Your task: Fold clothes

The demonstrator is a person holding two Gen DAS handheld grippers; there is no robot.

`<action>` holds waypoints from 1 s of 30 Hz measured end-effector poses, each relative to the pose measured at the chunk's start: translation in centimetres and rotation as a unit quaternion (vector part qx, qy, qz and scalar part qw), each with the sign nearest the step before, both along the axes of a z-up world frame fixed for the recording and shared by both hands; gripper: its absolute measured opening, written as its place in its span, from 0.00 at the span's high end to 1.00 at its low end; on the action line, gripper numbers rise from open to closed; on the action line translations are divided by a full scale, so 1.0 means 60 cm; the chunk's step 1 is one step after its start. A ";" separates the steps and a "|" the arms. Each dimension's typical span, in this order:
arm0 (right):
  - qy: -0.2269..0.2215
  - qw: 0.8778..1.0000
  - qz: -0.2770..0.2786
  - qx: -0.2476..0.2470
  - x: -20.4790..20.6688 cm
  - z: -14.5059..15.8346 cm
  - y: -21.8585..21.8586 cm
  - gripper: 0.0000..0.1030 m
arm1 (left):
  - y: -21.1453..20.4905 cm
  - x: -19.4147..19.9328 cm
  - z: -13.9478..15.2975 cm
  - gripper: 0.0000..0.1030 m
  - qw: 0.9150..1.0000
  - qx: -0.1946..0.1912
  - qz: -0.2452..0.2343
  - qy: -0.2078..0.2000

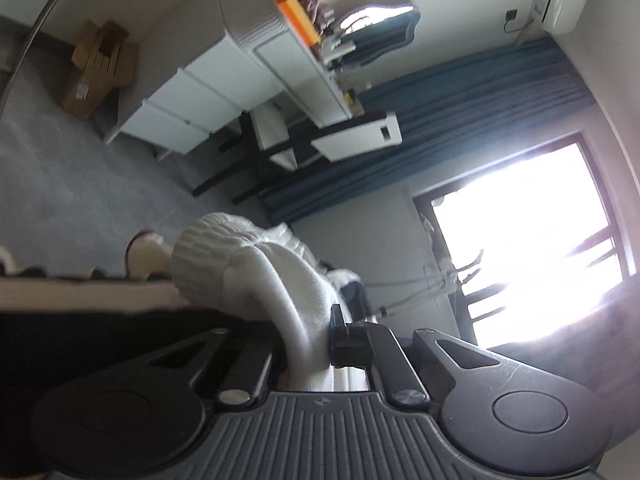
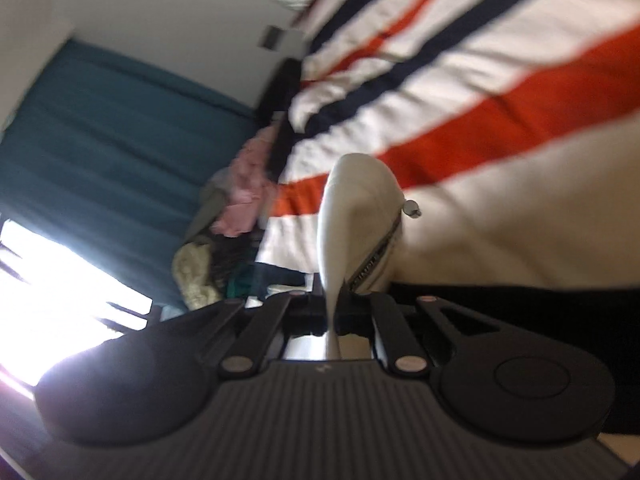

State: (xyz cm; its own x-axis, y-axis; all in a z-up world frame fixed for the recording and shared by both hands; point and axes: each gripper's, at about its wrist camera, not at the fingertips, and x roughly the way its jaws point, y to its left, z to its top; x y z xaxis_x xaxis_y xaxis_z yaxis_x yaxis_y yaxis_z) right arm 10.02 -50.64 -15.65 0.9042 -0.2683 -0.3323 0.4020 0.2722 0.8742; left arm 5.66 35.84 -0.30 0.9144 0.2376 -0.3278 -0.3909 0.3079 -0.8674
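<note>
Biggest in the right view is the striped garment (image 2: 460, 92), cream with orange and navy bands, filling the upper right above a dark worktop (image 2: 520, 300) edge. Across the room, one blue curtain (image 1: 460, 120), one bright window (image 1: 540, 248) and one white drawer unit (image 1: 208, 92), with grey floor open in front. Left tongs (image 1: 310, 344) are clamped on a white ribbed cuff (image 1: 248, 264); right tongs (image 2: 330, 312) are pinched on a cream fold beside the zipper (image 2: 384, 248).

Cream ribbed knit cloth garment (image 1: 224, 256) with soft matt surface, matt black plastic left gripper (image 1: 310, 344) with ridged grey body, white cloth with orange and navy stripes (image 2: 460, 80), small shiny metal zipper pull (image 2: 412, 210)
</note>
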 end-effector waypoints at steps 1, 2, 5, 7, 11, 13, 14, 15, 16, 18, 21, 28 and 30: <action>-0.005 1.000 0.008 -0.017 0.020 0.017 0.001 0.95 | 0.008 0.020 0.010 0.95 1.000 0.001 -0.006 -0.003; -0.006 0.999 0.015 -0.037 0.045 0.033 0.002 0.95 | 0.016 0.040 0.020 0.95 1.000 0.002 -0.011 -0.006; -0.001 0.994 0.034 -0.100 0.130 0.075 0.009 0.95 | 0.027 0.123 0.049 0.95 0.999 0.031 -0.024 -0.003; 0.014 0.989 0.043 -0.144 0.202 0.090 0.023 0.95 | 0.033 0.196 0.059 0.95 0.999 0.042 -0.026 0.004; 0.066 0.974 0.057 -0.211 0.373 0.081 0.055 0.95 | 0.033 0.379 0.053 0.94 0.996 0.075 -0.029 0.034; 0.102 0.964 0.059 -0.238 0.453 0.055 0.070 0.95 | 0.030 0.475 0.033 0.94 0.993 0.098 -0.038 0.053; 0.121 0.959 0.058 -0.250 0.491 0.037 0.078 0.95 | 0.028 0.519 0.015 0.94 0.993 0.095 -0.043 0.061; 0.141 0.953 0.058 -0.261 0.528 0.019 0.085 0.95 | 0.026 0.558 -0.005 0.94 0.992 0.088 -0.045 0.074; 0.160 0.948 0.057 -0.270 0.564 0.000 0.091 0.95 | 0.024 0.597 -0.025 0.94 0.991 0.084 -0.046 0.094; 0.196 0.944 0.056 -0.258 0.610 -0.050 0.088 0.94 | 0.023 0.656 -0.053 0.93 0.988 0.080 -0.045 0.122; 0.216 0.936 0.059 -0.270 0.644 -0.097 0.091 0.94 | 0.021 0.710 -0.082 0.92 0.982 0.105 -0.057 0.145; 0.244 0.924 0.074 -0.285 0.669 -0.112 0.102 0.91 | 0.045 0.725 -0.102 0.82 0.986 0.062 -0.097 0.124; 0.255 0.923 0.088 -0.273 0.672 -0.107 0.099 0.89 | 0.054 0.712 -0.094 0.80 0.985 0.052 -0.111 0.117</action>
State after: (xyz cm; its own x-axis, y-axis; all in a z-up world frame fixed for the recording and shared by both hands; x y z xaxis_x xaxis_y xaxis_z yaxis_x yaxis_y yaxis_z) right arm 50.35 -44.72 -22.05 0.7132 -0.3853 -0.5856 0.6307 0.7173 0.2962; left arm 48.38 39.06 -5.94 0.8495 0.0832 -0.5209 -0.4899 0.4910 -0.7204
